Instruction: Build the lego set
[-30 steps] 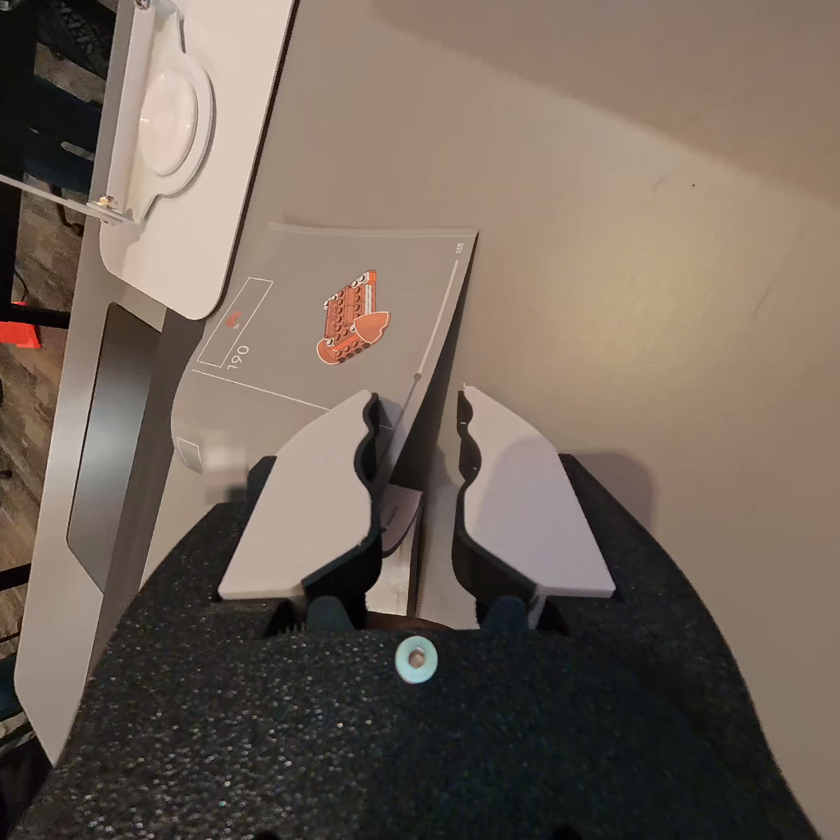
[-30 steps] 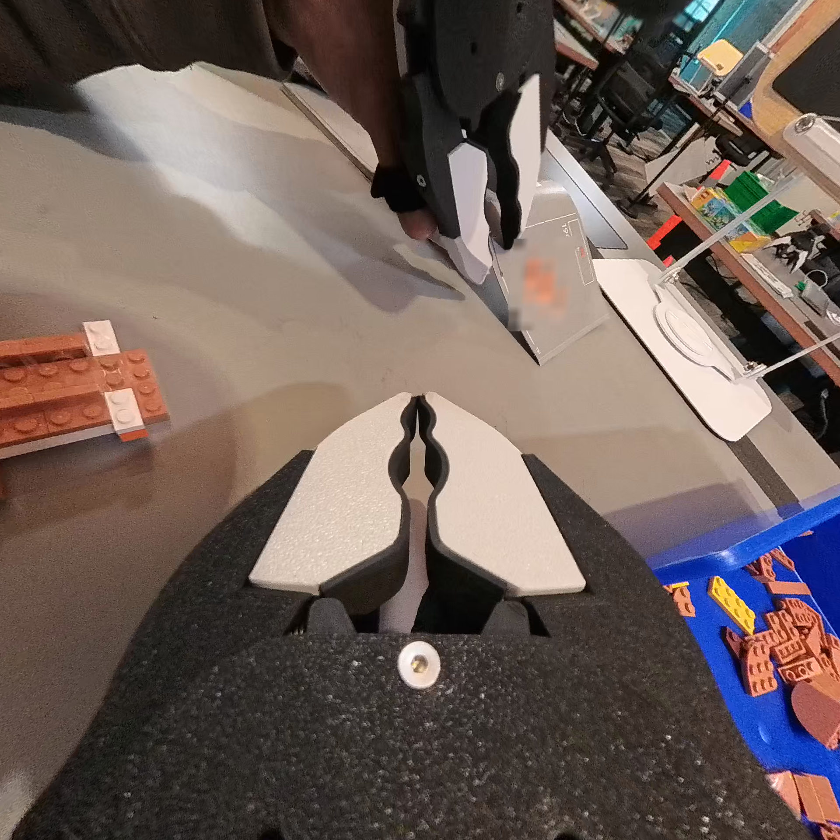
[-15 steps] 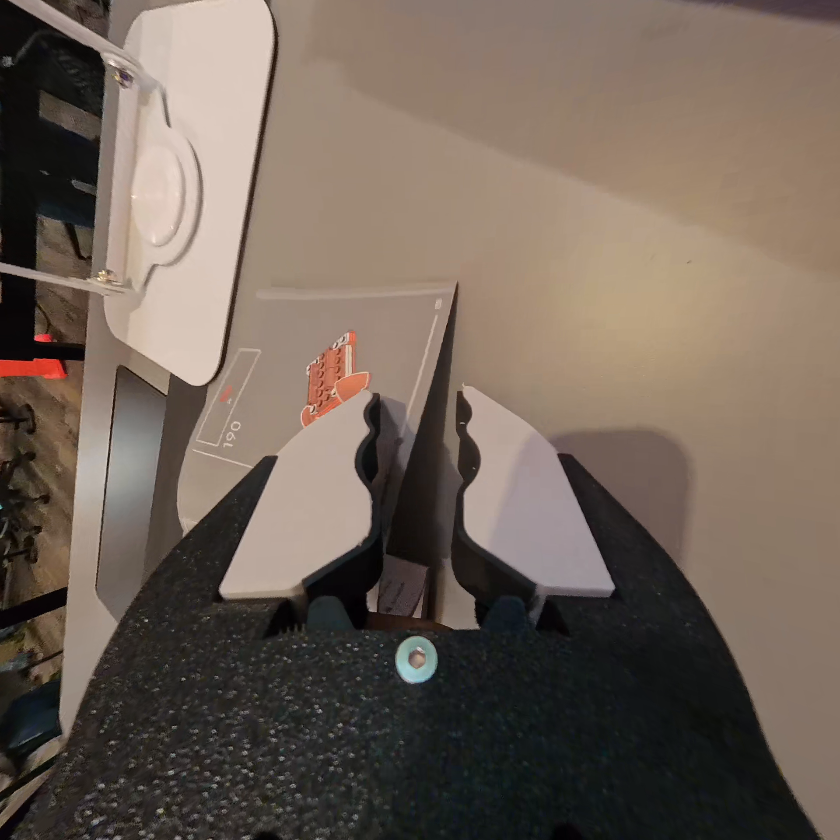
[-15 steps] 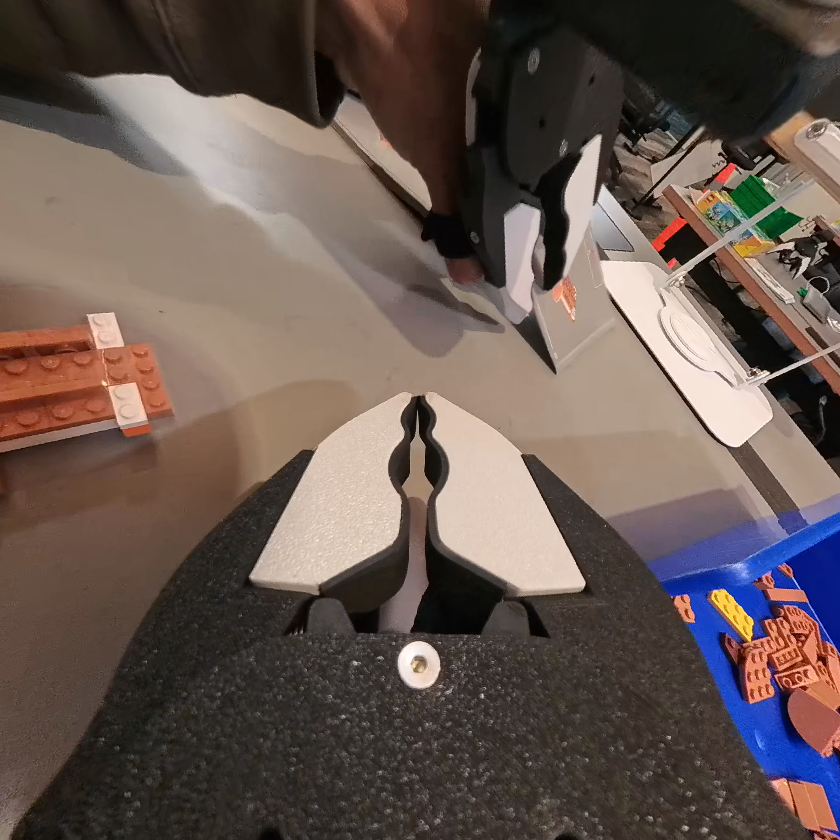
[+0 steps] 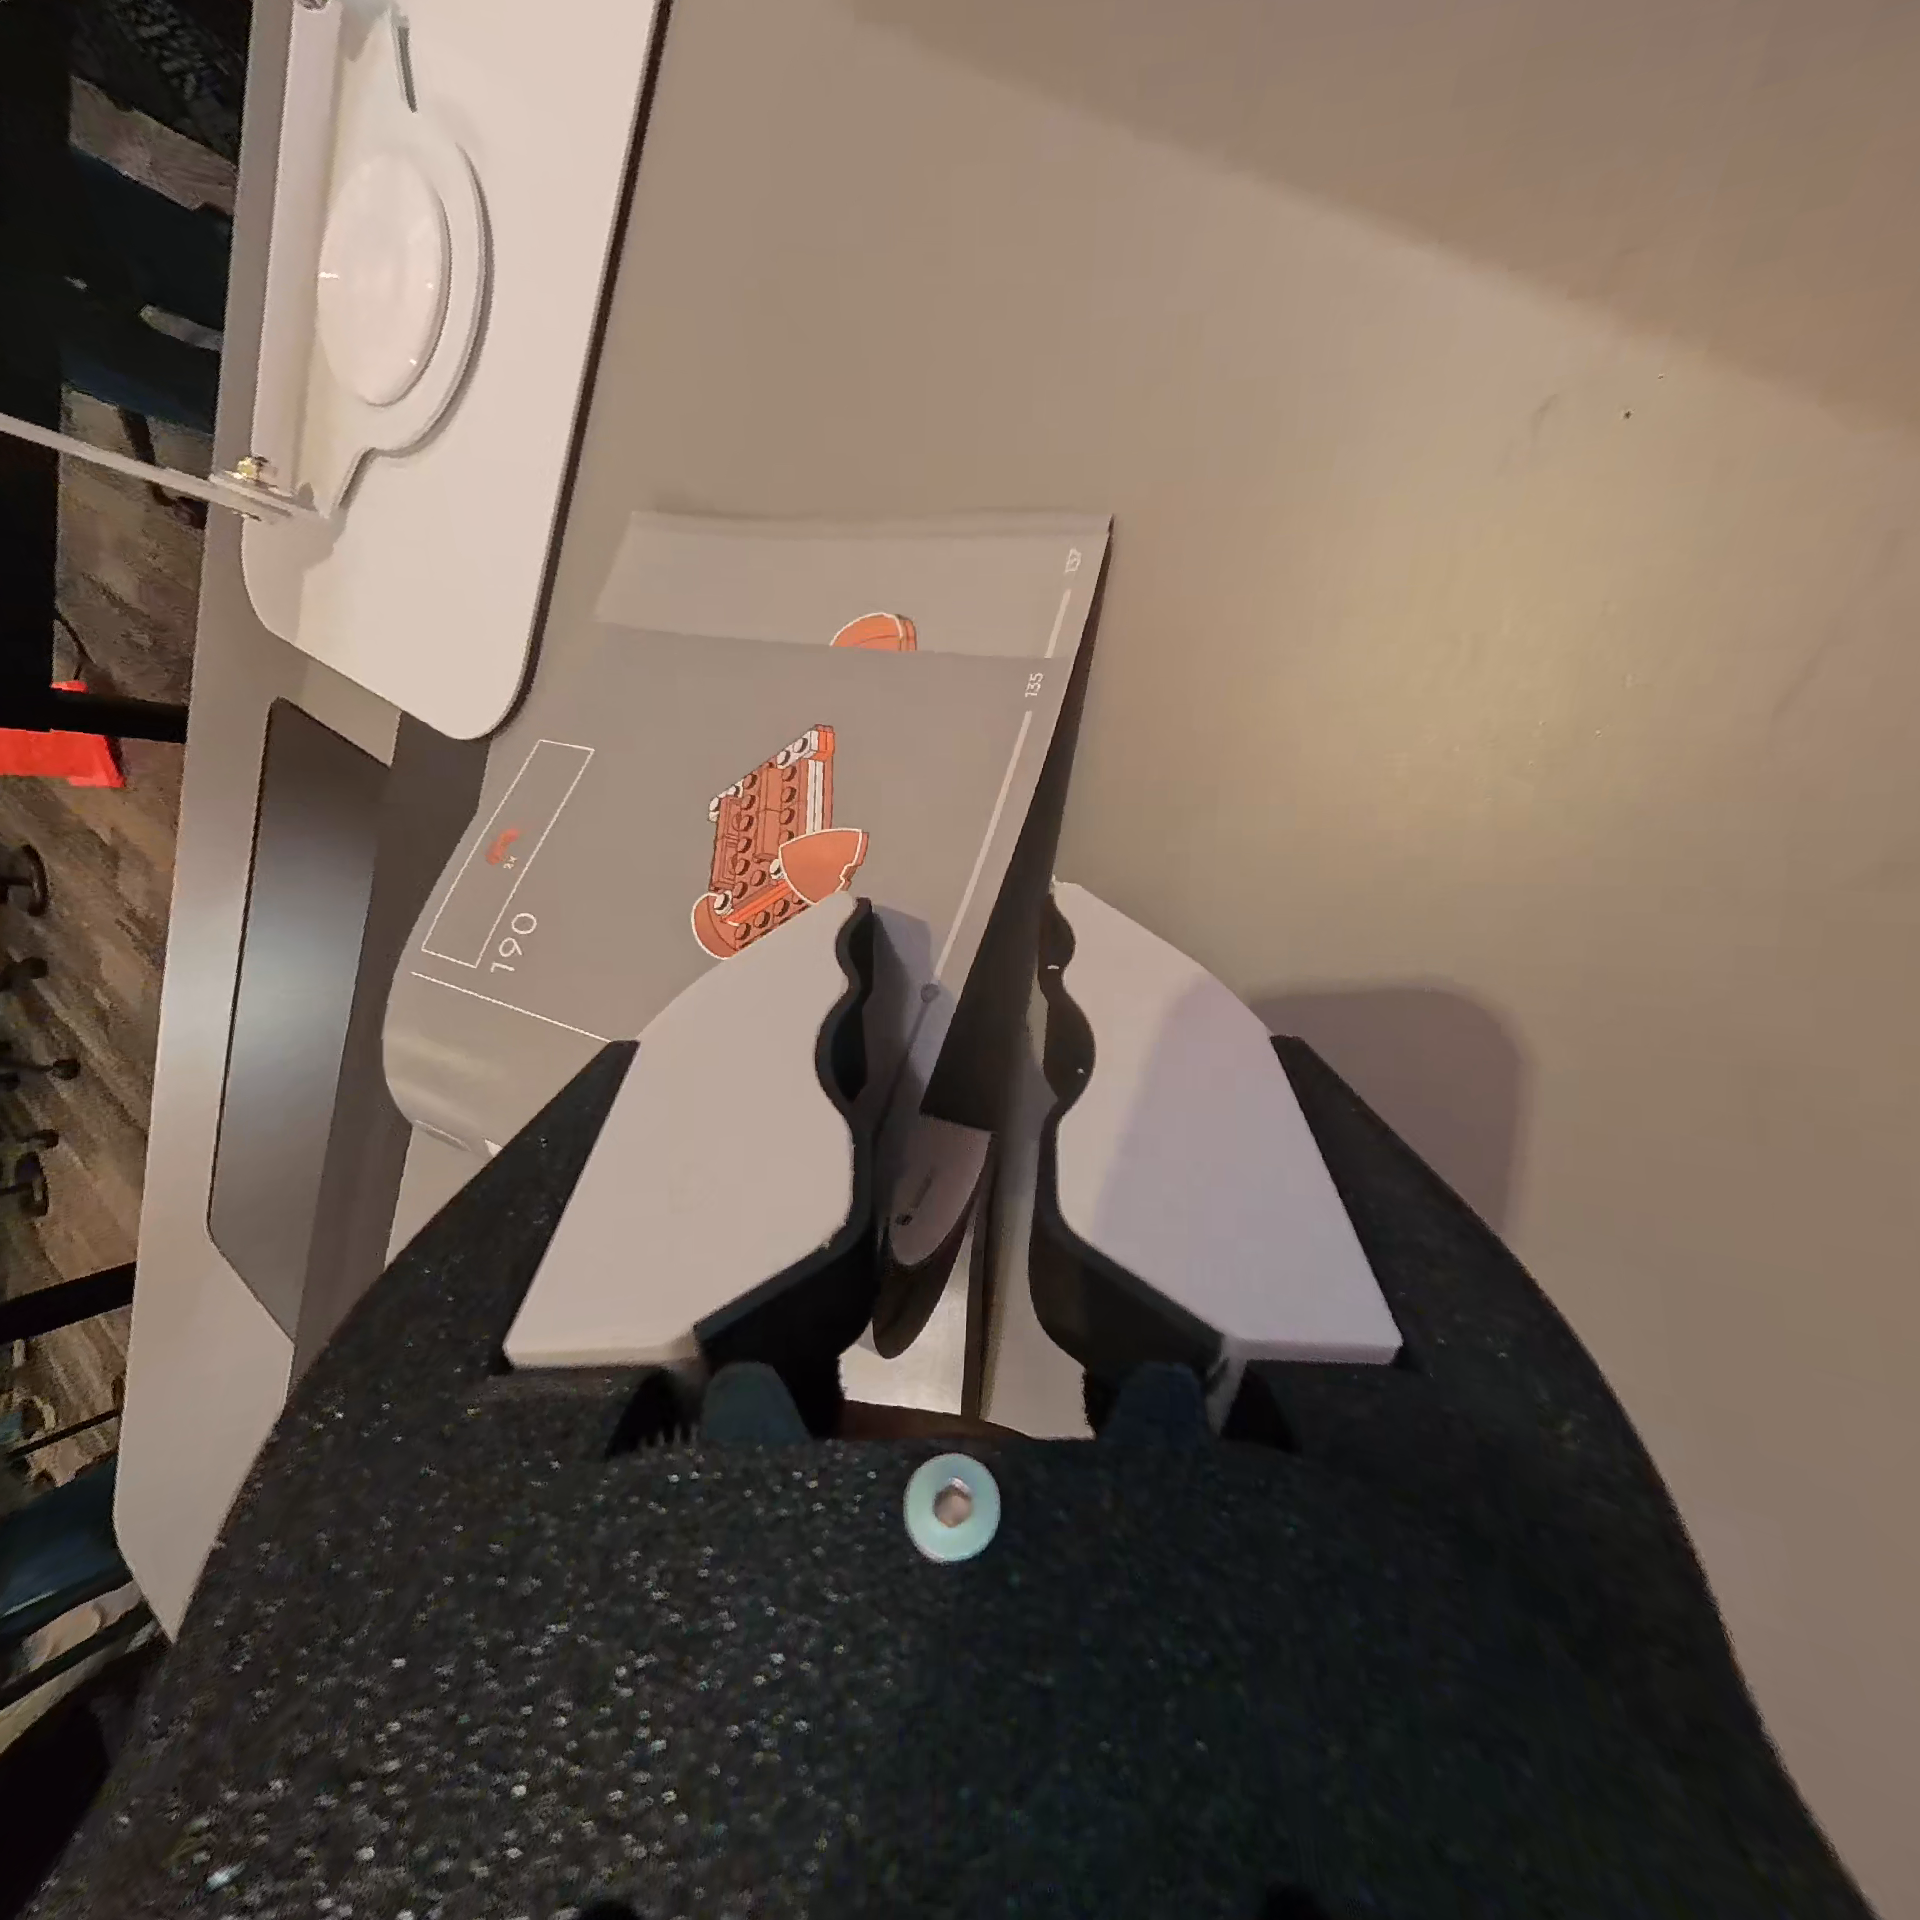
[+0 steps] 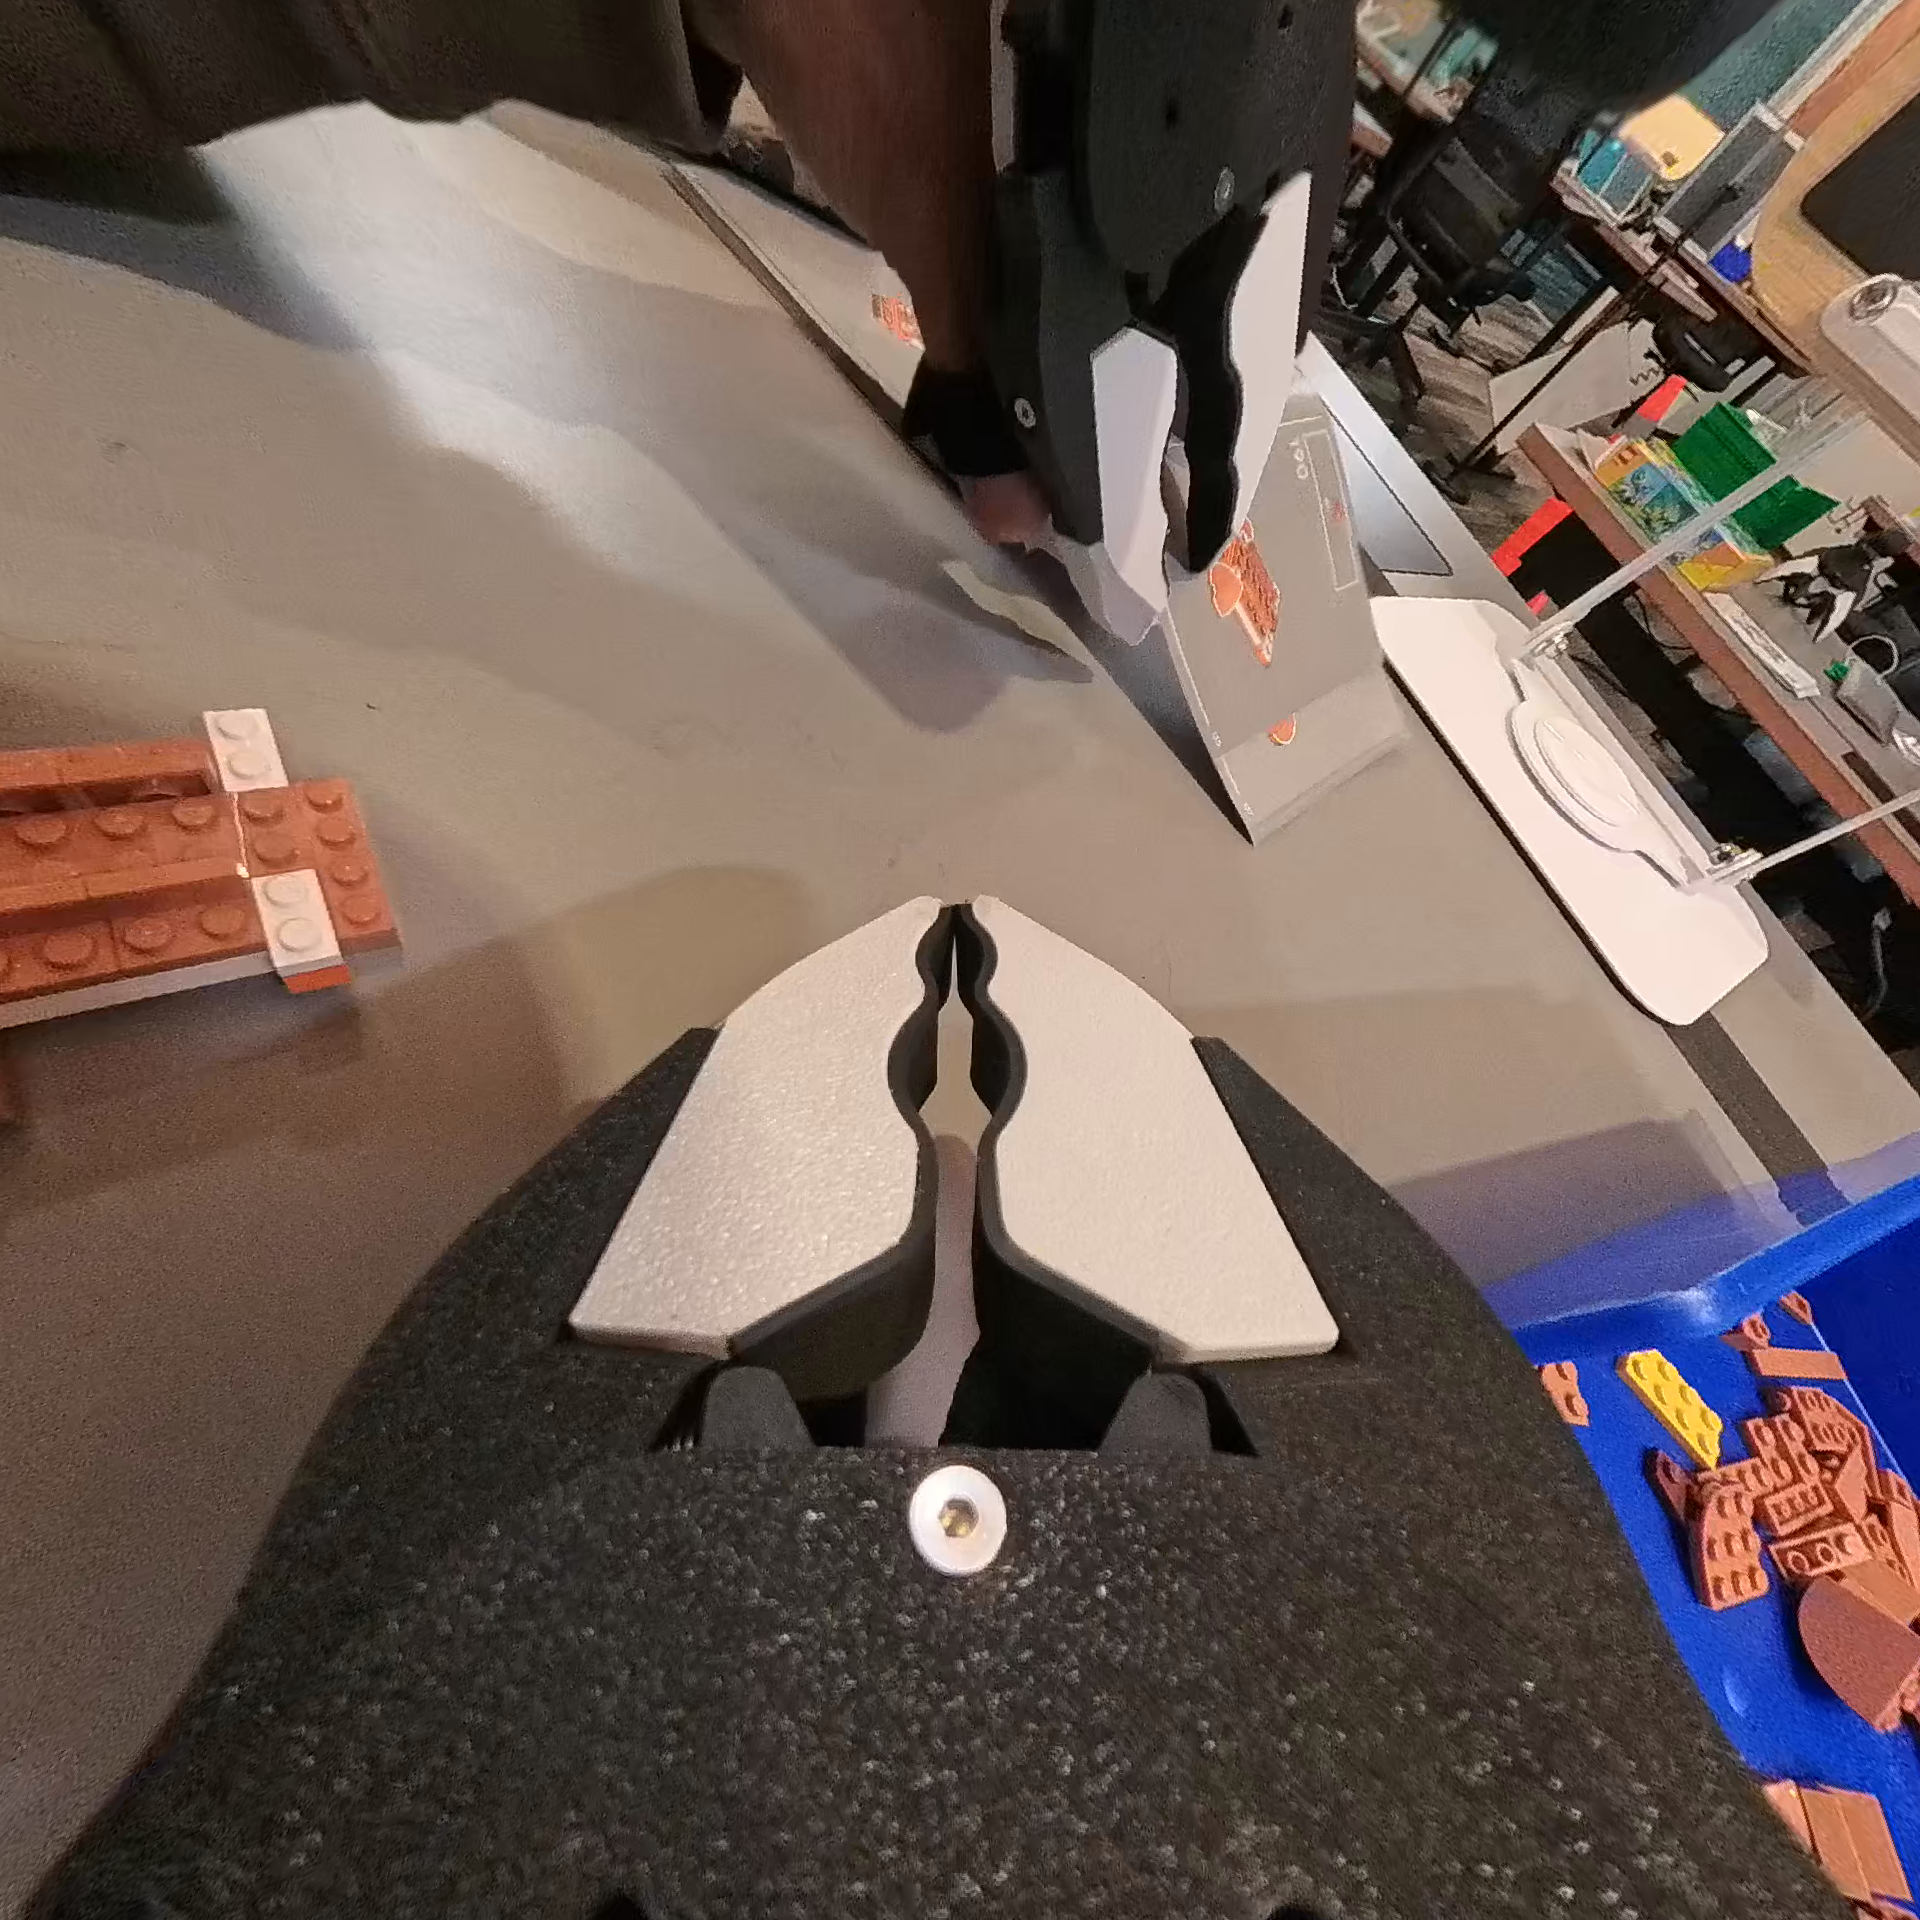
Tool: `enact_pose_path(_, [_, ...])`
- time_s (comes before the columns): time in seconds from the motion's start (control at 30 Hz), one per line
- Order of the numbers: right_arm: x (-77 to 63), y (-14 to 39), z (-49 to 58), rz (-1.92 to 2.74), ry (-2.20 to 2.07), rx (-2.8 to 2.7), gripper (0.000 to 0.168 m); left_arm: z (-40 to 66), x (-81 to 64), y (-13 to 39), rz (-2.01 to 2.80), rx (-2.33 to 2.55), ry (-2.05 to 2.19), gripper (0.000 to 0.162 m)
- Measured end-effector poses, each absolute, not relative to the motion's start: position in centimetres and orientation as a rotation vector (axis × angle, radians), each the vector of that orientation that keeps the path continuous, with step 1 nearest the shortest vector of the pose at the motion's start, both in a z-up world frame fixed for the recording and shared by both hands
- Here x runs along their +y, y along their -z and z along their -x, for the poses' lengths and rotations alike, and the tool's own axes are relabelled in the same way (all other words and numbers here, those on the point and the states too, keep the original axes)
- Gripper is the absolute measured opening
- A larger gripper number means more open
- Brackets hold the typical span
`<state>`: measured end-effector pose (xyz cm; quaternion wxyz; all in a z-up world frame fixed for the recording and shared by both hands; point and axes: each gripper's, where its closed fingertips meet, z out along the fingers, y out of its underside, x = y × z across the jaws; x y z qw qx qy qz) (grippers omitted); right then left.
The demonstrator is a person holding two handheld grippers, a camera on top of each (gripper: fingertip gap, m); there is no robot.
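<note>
My left gripper [image 5: 953, 899] is open, its two fingers on either side of the raised edge of a grey instruction-booklet page [image 5: 665, 862] that shows an orange model drawing. Another page [image 5: 831, 571] shows beyond it. The right wrist view shows the same left gripper [image 6: 1195, 520] standing over the booklet [image 6: 1288, 675], with a person's hand behind it. My right gripper [image 6: 963, 906] is shut and empty, low over the grey table [image 6: 623, 540]. A part-built brown and white lego assembly [image 6: 177, 862] lies on the table to its left.
A blue bin [image 6: 1621, 1340] with several loose brown bricks and a yellow one stands at the right. A white lamp base [image 6: 1579, 790] lies past the booklet near the table's edge; it also shows in the left wrist view [image 5: 416, 364]. Other desks stand beyond. Tip to tip, the grippers are about 15 centimetres apart.
My left gripper has shifted along the booklet and the held-up page now uncovers a second page beneath. My right gripper has stayed shut and hardly moved.
</note>
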<state>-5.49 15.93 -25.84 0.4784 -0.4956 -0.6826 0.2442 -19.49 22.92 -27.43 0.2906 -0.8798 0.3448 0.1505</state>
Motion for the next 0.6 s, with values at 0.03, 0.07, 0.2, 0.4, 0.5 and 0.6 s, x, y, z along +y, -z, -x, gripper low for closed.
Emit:
enact_pose_path(0.03, [15.9, 25.8, 5.5, 1.21, -0.597, -1.666, 0.0, 19.6, 22.8, 27.3, 2.346, 0.916, -0.406, 0.031])
enact_pose_path(0.07, [15.9, 25.8, 5.5, 1.21, -0.597, -1.666, 0.0, 19.7, 22.8, 27.2, 2.346, 0.912, -0.409, 0.031])
enact_pose_path(0.2, [15.9, 25.8, 5.5, 1.208, -0.597, -1.667, 0.0, 20.4, 22.3, 26.6, 2.345, 0.88, -0.407, 0.031])
enact_pose_path(0.4, [15.9, 25.8, 5.5, 1.204, -0.596, -1.67, 0.0, 22.2, 20.8, 25.5, 2.335, 0.78, -0.421, 0.033])
enact_pose_path(0.5, [15.9, 25.9, 5.5, 1.204, -0.593, -1.671, 0.0, 23.6, 19.7, 24.6, 2.315, 0.706, -0.441, 0.034])
enact_pose_path(0.6, [15.9, 25.9, 5.5, 1.203, -0.591, -1.671, 0.0, 24.9, 18.9, 23.9, 2.294, 0.624, -0.437, 0.034])
